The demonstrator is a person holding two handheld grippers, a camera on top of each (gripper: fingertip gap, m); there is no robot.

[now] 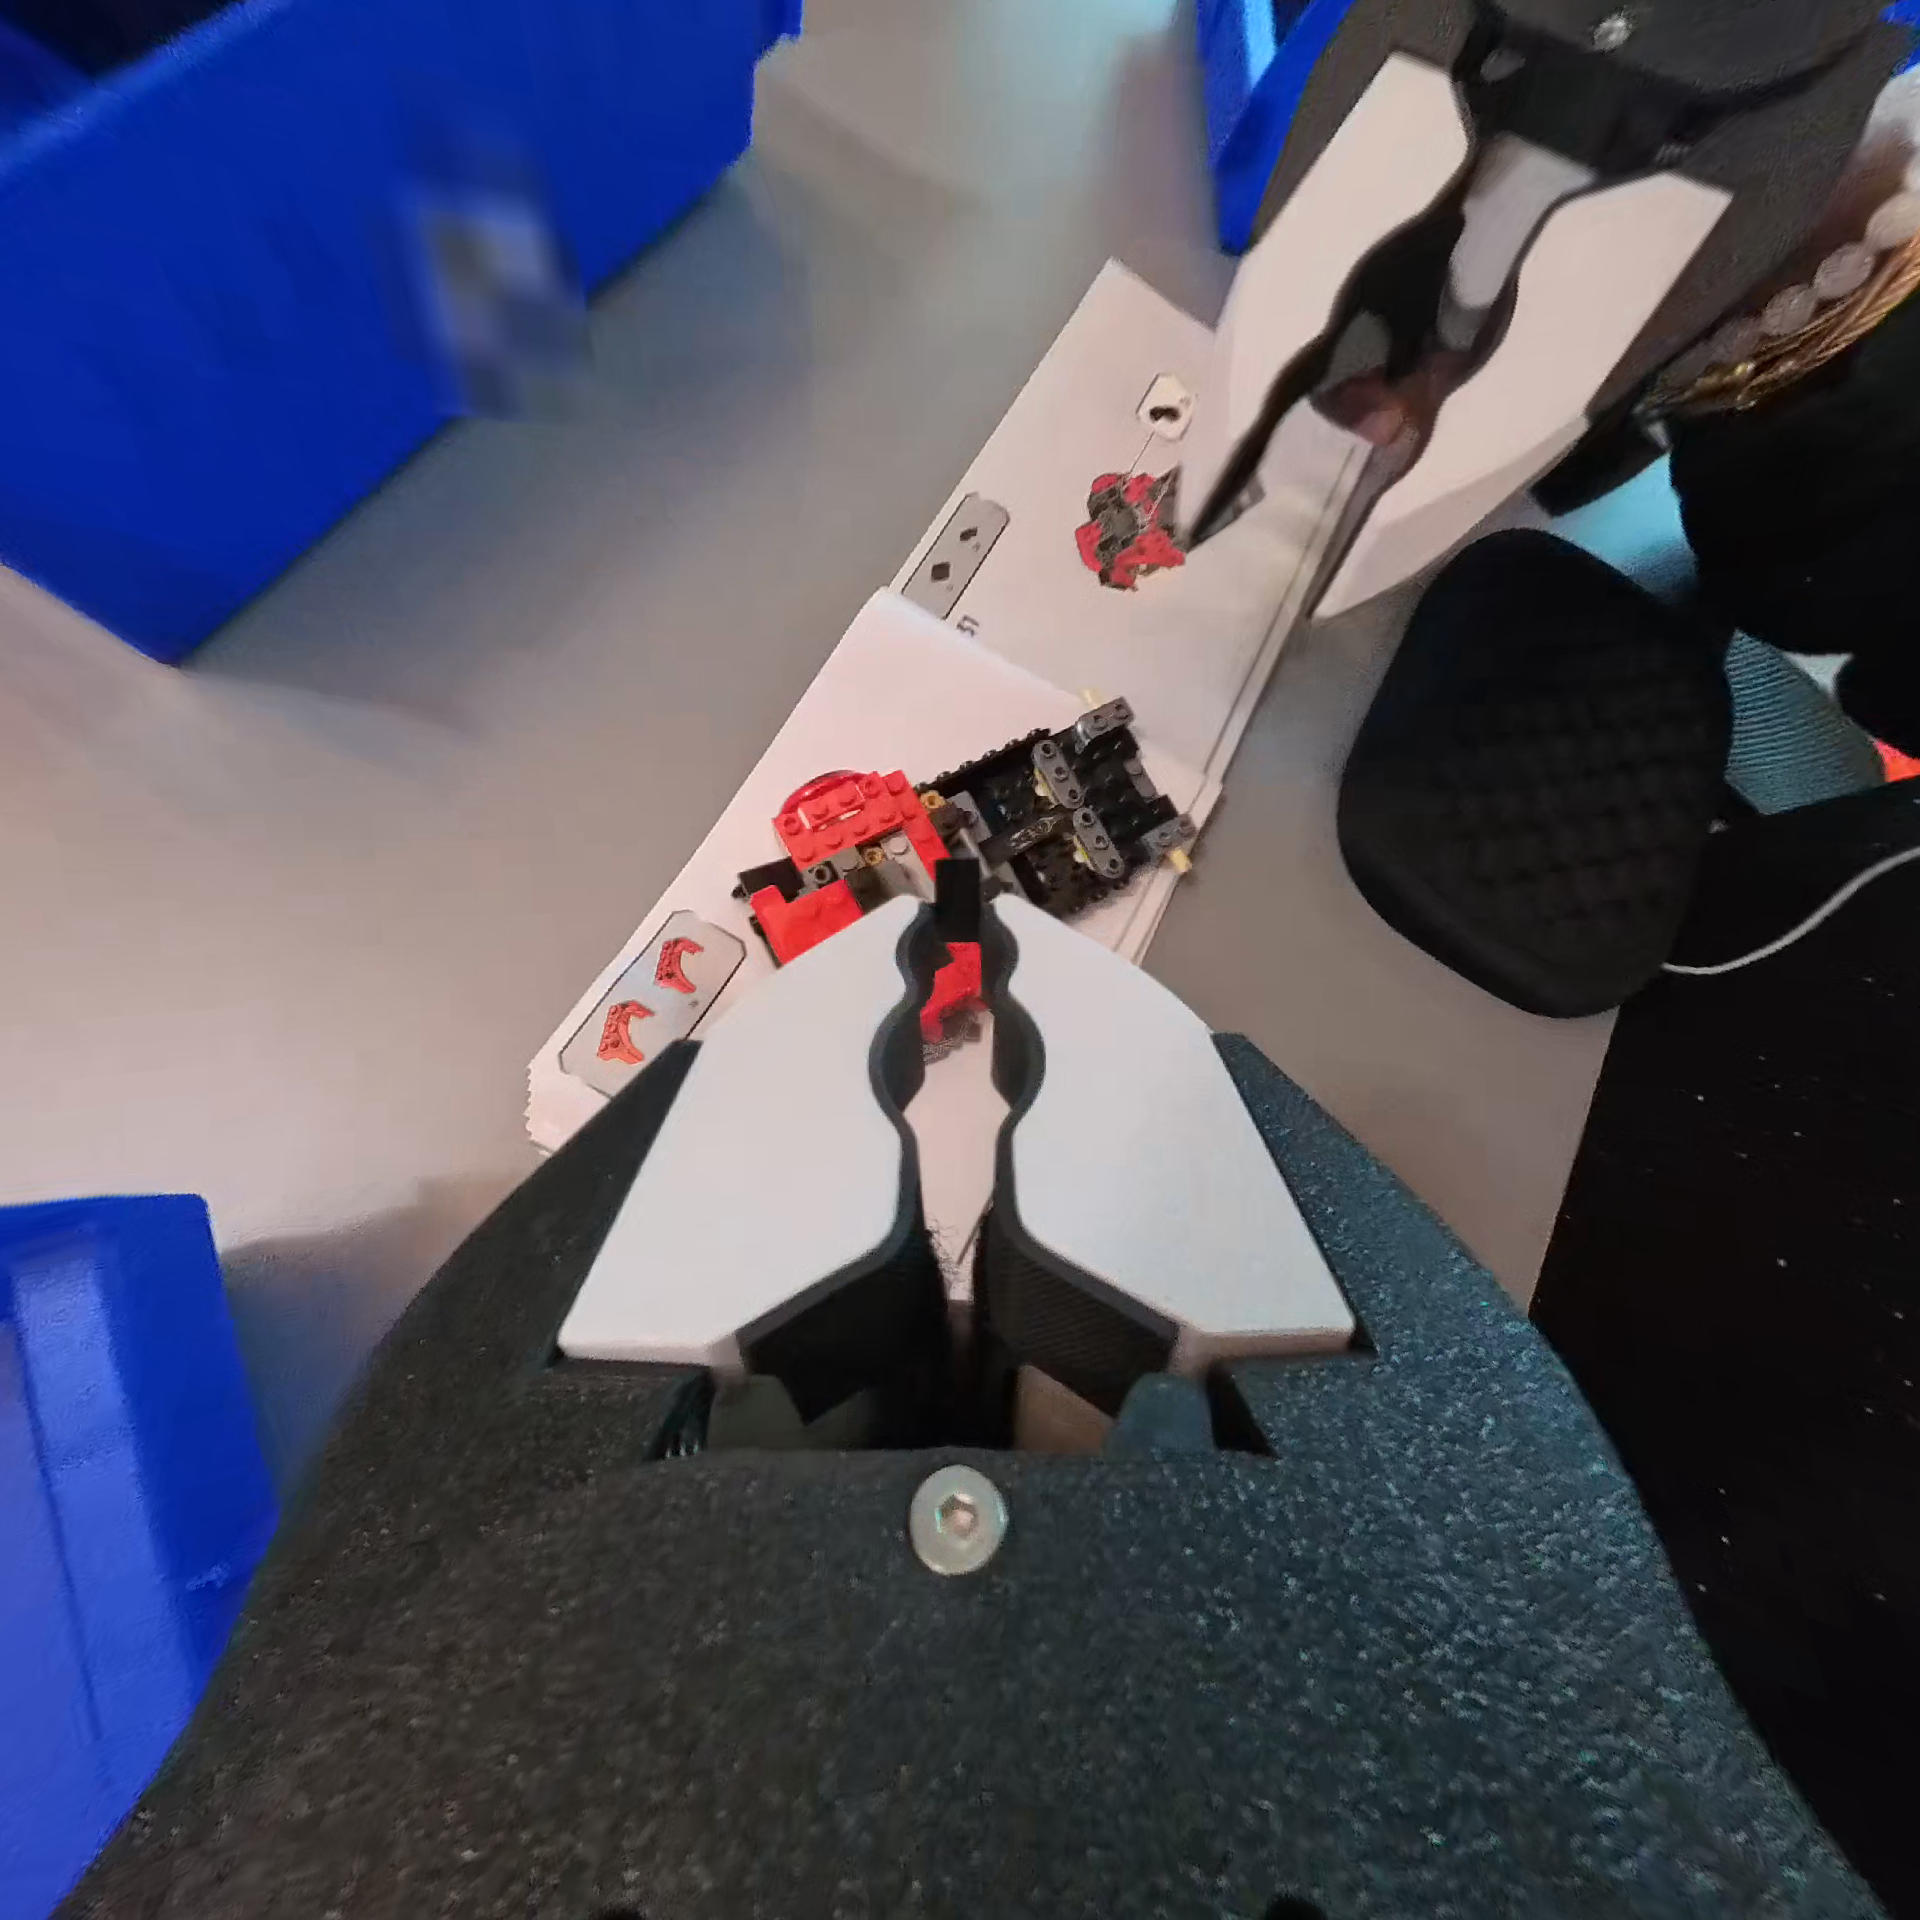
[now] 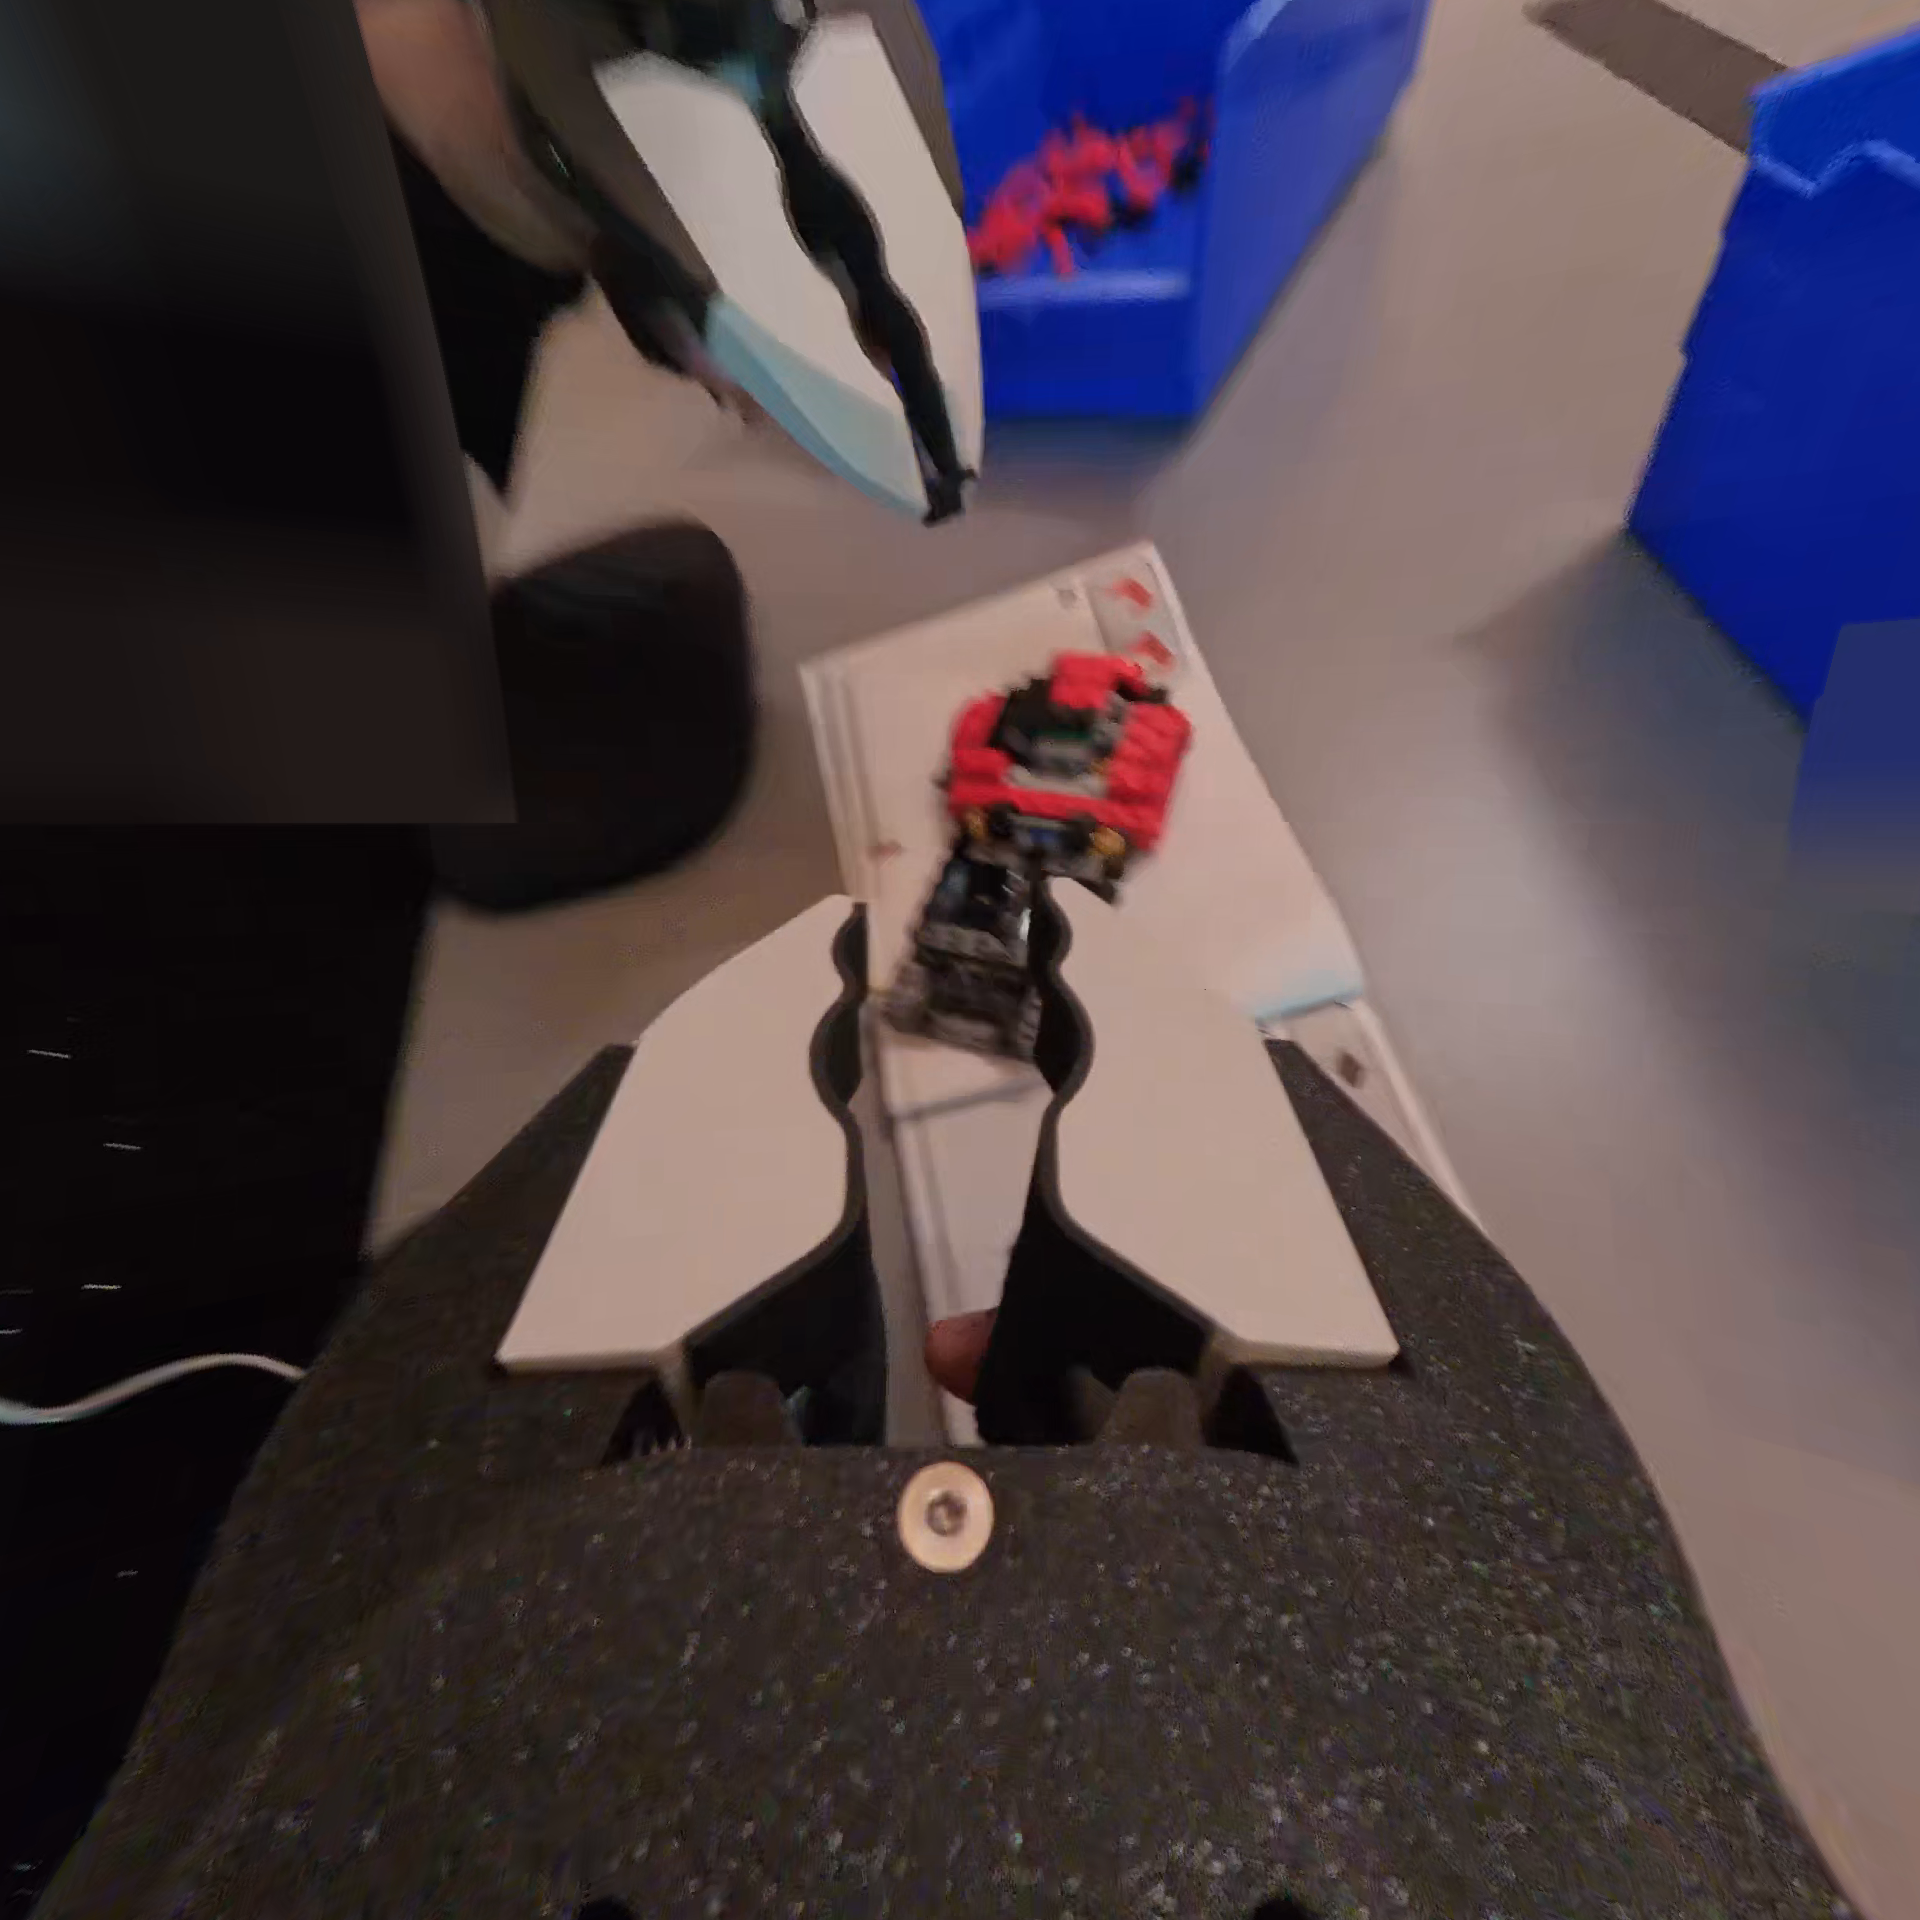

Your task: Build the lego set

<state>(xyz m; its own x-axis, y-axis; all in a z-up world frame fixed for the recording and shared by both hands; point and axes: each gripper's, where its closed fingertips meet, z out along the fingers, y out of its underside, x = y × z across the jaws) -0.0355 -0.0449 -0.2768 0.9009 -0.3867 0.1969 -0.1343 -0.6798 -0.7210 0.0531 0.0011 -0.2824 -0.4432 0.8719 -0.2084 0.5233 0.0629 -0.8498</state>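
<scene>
The lego model (image 1: 966,821) – a red front part joined to a black studded chassis – lies on the open instruction booklet (image 1: 1049,623), which rests flat on the pale table (image 1: 312,935). In the left wrist view its near red edge is hidden behind the left gripper (image 1: 961,914), so whether the model touches the fingers there cannot be told; in the right wrist view the whole model (image 2: 1049,790) is smeared by motion blur and its small parts are hard to make out. The left gripper hangs just over the model's red end, its fingers drawn almost together on a small black piece (image 1: 956,899) that stands upright between the tips. The right gripper (image 1: 1210,525) shows at the top right of the left wrist view, above the far page of the booklet and well apart from the model; its tips look nearly together there, and something small and dark at them is too blurred to name. In its own view the right gripper (image 2: 951,914) shows a clear gap between its fingers, with the model's black rear seen through that gap, beyond the tips – nothing sits between them. Blue bins (image 1: 312,260) stand around the booklet, cut off by the frame edges; one (image 2: 1101,208) holds a blurred heap of red pieces. A black rounded pad (image 1: 1527,769) lies beside the booklet at the table edge.
</scene>
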